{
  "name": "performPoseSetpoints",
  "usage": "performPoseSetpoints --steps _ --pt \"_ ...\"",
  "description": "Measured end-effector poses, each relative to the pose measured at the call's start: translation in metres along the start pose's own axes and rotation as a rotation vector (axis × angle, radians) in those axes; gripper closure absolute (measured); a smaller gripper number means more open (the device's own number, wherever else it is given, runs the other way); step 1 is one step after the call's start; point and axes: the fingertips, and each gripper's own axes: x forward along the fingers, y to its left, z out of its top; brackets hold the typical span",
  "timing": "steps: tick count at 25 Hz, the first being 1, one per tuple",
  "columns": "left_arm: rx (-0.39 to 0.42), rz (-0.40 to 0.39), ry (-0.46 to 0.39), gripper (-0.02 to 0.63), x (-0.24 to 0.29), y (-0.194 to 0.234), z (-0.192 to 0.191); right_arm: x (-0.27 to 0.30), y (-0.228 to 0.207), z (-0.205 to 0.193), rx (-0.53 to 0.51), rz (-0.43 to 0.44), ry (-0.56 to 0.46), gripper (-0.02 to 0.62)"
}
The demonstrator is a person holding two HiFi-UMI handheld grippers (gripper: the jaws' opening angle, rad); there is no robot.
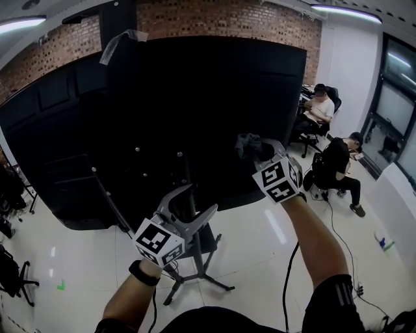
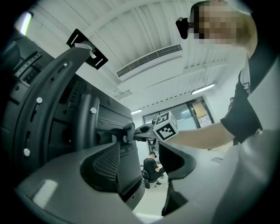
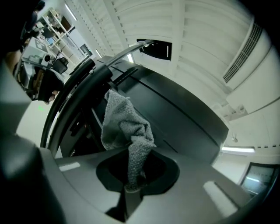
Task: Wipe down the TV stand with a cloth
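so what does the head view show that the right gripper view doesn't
Only the head view: the left gripper, jaws apart with nothing between them, the stand's base on the floor, and the brick wall above the screen.
Only the right gripper view: the right gripper close up, jaws shut on the lower end of the grey cloth, plus a ceiling vent.
Both: that cloth, bunched ahead of the right gripper, and the black back of the TV.
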Motion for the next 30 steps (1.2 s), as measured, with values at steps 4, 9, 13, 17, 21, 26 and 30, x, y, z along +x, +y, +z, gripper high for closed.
performPoseSetpoints --steps 4,9,13,17,21,26,30 --pt "-0.003 -0.007 0.006 0.307 0.001 -0.002 -0.004 -0.013 0.007 0.017 0.019 0.013 -0.067 0.568" --pt "-0.013 0.019 0.010 0.307 -0.008 0.004 -0.004 -0.014 0.066 0.059 -0.039 0.121 -0.165 0.568" --pt "-0.007 0.048 0.018 0.307 -0.018 0.007 -0.002 0.001 0.113 0.075 -0.068 0.203 -0.189 0.568" --pt "-0.009 0.076 0.029 0.307 -0.028 0.012 -0.009 0.018 0.132 0.073 -0.065 0.235 -0.179 0.569" --pt "-0.012 0.100 0.045 0.307 -0.034 0.015 -0.012 0.022 0.130 0.068 -0.091 0.221 -0.178 0.569" --pt "-0.016 0.093 0.044 0.307 -0.028 0.012 -0.019 0.017 0.108 0.042 -0.087 0.181 -0.143 0.569" --pt "-0.026 0.075 0.045 0.307 -0.014 0.003 -0.021 0.012 0.082 0.011 -0.065 0.147 -0.096 0.569"
